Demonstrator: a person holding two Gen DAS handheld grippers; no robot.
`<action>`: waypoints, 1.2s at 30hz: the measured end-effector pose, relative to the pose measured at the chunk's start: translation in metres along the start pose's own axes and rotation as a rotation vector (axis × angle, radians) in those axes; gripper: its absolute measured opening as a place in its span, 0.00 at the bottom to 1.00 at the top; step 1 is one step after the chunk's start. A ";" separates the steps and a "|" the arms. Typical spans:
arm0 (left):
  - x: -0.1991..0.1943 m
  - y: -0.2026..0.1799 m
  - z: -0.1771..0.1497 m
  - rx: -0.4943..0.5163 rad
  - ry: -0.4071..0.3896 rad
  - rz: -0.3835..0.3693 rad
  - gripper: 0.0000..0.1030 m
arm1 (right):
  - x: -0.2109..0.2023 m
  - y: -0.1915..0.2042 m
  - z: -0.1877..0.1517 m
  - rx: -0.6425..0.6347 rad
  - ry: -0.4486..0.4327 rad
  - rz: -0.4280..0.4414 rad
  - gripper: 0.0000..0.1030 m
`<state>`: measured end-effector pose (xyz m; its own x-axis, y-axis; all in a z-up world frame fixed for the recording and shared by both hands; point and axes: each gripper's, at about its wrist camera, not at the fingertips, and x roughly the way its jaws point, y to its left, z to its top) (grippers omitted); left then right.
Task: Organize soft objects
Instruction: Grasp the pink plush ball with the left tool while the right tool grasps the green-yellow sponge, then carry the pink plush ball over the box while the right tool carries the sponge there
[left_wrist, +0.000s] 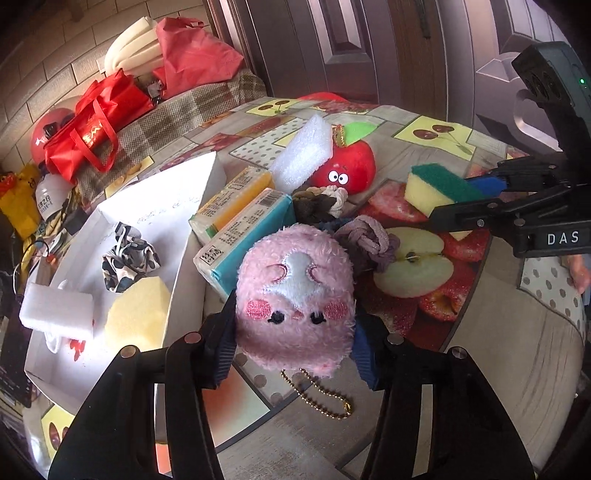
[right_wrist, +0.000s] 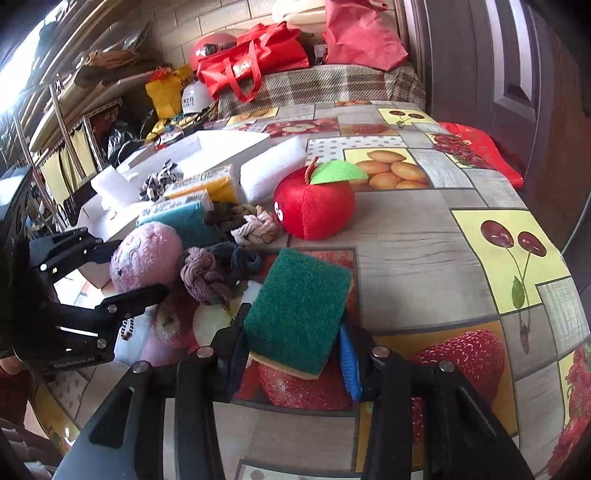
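My left gripper is shut on a pink plush ball with a stitched face and a gold bead chain, low over the table. The same plush shows at the left of the right wrist view, inside that gripper. My right gripper is shut on a green-topped yellow sponge, both pads pressing its sides. In the left wrist view this sponge sits at the right, held by the right gripper. A white box to the left holds a leopard scrunchie, a yellow sponge and a white foam block.
On the fruit-print tablecloth lie a red apple plush, a white foam block, two tissue packs and several knotted scrunchies. Behind the table is a plaid sofa with red bags, and a dark door at the right.
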<state>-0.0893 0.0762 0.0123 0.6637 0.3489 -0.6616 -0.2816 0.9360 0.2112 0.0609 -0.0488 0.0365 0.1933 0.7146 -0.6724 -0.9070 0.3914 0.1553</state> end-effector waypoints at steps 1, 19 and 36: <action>-0.008 0.001 0.000 -0.006 -0.039 -0.007 0.51 | -0.007 -0.001 0.001 0.008 -0.041 -0.003 0.41; -0.055 0.046 -0.008 -0.203 -0.354 0.125 0.52 | -0.055 0.005 0.024 0.060 -0.549 -0.186 0.42; -0.056 0.072 -0.018 -0.283 -0.366 0.158 0.52 | -0.033 0.058 0.030 -0.023 -0.516 -0.085 0.42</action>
<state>-0.1591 0.1237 0.0516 0.7835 0.5268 -0.3297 -0.5424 0.8386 0.0510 0.0129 -0.0328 0.0892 0.4207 0.8759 -0.2364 -0.8869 0.4519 0.0962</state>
